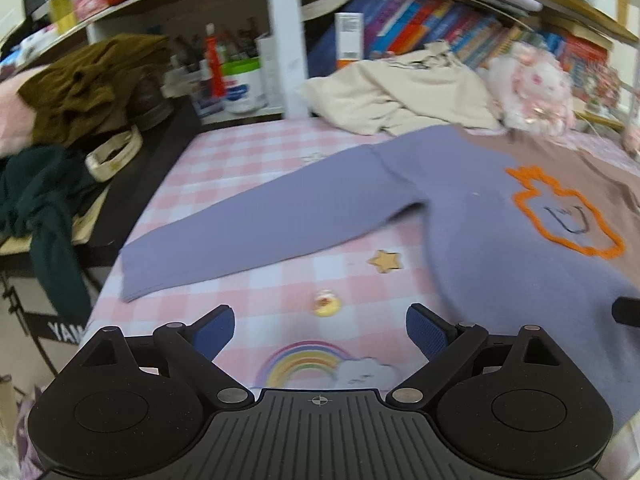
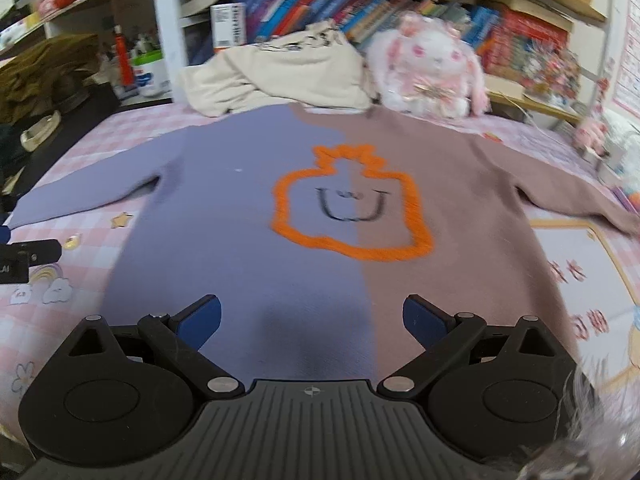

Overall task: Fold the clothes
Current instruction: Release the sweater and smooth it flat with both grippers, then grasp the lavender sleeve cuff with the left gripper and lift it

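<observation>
the two-tone sweater lies flat, front up, on the pink checked tablecloth, sleeves spread. left gripper and right gripper both gape wide, holding nothing. risk: a pinch could also catch the tablecloth, dragging both.

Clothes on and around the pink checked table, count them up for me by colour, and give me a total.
Purple and brown: 1, the sweater spread flat on the table
Cream: 1, a rumpled top behind it
Olive brown: 1, a garment piled to the left
Dark green: 1, a garment hanging off the left side
Total: 4
</observation>
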A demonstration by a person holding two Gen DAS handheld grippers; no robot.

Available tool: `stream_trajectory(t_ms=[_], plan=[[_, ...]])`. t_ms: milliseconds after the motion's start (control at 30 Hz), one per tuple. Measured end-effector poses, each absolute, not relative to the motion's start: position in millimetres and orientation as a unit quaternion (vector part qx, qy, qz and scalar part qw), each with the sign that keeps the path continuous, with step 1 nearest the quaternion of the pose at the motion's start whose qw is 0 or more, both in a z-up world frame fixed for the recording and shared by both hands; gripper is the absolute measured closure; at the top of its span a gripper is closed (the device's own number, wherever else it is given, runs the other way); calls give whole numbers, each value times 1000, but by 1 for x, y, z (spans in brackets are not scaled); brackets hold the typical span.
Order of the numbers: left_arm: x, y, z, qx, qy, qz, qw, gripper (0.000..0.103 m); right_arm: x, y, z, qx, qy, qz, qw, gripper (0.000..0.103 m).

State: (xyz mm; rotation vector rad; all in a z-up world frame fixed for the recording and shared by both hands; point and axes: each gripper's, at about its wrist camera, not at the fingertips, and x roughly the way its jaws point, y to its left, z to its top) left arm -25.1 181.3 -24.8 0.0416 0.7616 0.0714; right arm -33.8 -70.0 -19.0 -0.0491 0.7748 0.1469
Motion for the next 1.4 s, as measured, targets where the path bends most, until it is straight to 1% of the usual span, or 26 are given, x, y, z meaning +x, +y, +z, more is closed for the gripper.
stream_trajectory(t_ms=[300,700,867,900,967,1033,1200,1233,1400], plan=[[-21,220,-27,-16,359,89,929,8,-21,-42,-18,-49,371,108,921,5],[-4,276,-39,-102,351,161,917,8,-19,-51,-19,-46,381,85,920,5],[2,301,-45,-141,338,199,909,10,-21,-55,-21,-54,387,79,917,5],[5,307,-46,-153,339,204,906,11,-21,-56,-21,-55,388,78,917,5],[9,318,-49,-177,341,213,898,19,-22,-58,-21,-56,390,73,916,5],[11,328,-51,-202,336,223,892,24,-23,-61,-21,-56,392,67,916,5],[18,336,-51,-246,319,222,888,25,-23,-69,-21,-51,397,52,915,5],[20,335,-51,-253,318,210,889,27,-22,-70,-22,-50,398,50,915,5],[28,320,-52,-288,315,150,892,28,-19,-73,-22,-45,402,44,914,5]])
